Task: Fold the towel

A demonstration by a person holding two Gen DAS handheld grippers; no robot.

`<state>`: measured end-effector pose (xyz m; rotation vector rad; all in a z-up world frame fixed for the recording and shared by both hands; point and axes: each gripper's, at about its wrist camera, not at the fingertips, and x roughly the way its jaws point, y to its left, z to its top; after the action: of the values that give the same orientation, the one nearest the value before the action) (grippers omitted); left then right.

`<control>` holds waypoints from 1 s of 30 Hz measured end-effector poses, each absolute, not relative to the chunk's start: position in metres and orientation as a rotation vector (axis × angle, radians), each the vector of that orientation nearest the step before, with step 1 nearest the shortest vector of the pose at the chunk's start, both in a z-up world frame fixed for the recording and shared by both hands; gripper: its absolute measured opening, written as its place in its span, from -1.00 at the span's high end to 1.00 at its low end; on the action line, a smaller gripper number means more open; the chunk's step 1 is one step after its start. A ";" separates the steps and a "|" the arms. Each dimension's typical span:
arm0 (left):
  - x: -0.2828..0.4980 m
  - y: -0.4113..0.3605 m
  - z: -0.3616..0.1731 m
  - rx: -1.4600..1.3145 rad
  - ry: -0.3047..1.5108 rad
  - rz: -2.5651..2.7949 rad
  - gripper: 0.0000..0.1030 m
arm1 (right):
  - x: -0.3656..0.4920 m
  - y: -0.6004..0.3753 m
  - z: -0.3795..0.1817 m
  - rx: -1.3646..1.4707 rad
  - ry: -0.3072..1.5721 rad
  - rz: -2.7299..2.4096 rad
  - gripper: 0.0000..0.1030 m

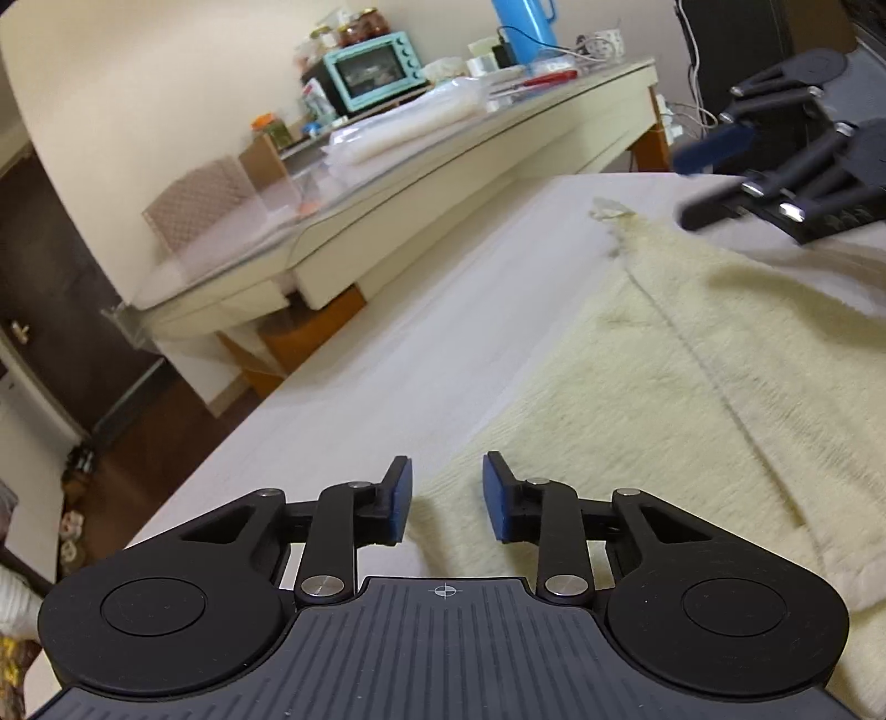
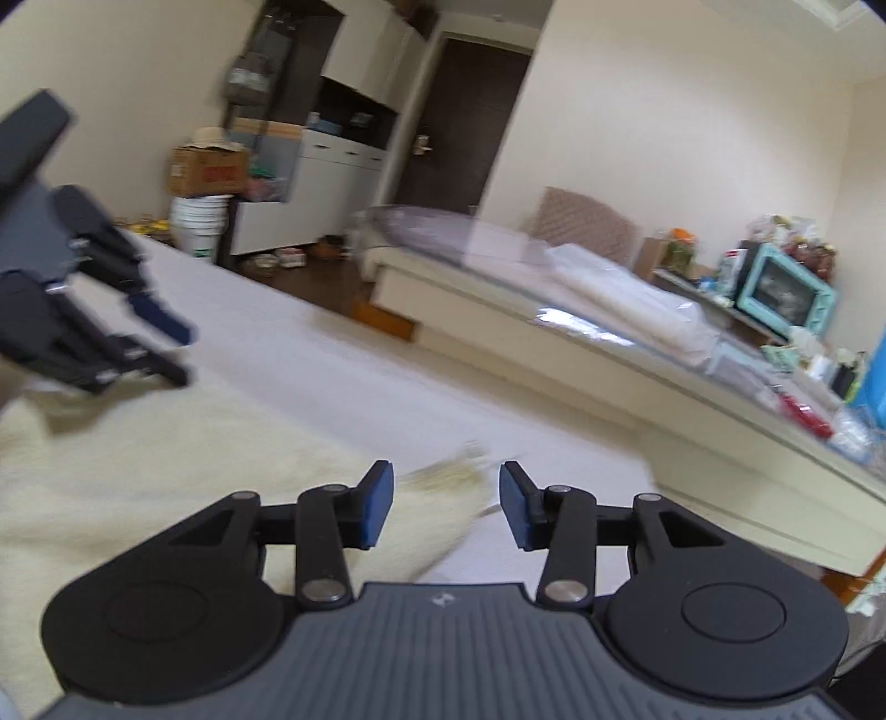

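Note:
A cream fluffy towel lies on a white table surface. My left gripper hovers open over the towel's near left edge, its blue pads apart and touching nothing. Far right in the left wrist view, my right gripper hangs above the towel's far part. In the right wrist view, the right gripper is open, and a frayed corner of the towel lies below the gap, clear of both pads. The left gripper shows blurred at the left, above the towel.
Beyond the white surface stands a long cream table with a glass top, carrying a teal toaster oven, a blue jug and plastic-wrapped stacks. A cardboard box on white buckets and a dark door stand further off.

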<state>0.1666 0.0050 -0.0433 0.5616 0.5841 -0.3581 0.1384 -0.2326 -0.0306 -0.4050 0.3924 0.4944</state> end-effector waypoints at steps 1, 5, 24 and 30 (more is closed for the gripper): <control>0.170 0.011 -0.044 0.561 0.585 -0.339 0.38 | 0.135 -0.229 -0.031 -0.409 0.392 0.516 0.11; 0.181 0.029 -0.041 0.523 0.608 -0.308 0.38 | 0.124 -0.209 -0.028 -0.410 0.382 0.615 0.11; 0.166 0.023 -0.040 0.501 0.616 -0.335 0.25 | 0.135 -0.197 -0.031 -0.447 0.438 0.580 -0.07; 0.175 0.030 -0.037 0.460 0.649 -0.337 0.31 | 0.193 -0.213 -0.026 -0.349 0.494 0.434 -0.11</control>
<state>0.1754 0.0298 -0.0367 0.4603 0.6491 -0.3370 0.1929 -0.2133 -0.0260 -0.3486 0.4944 0.4339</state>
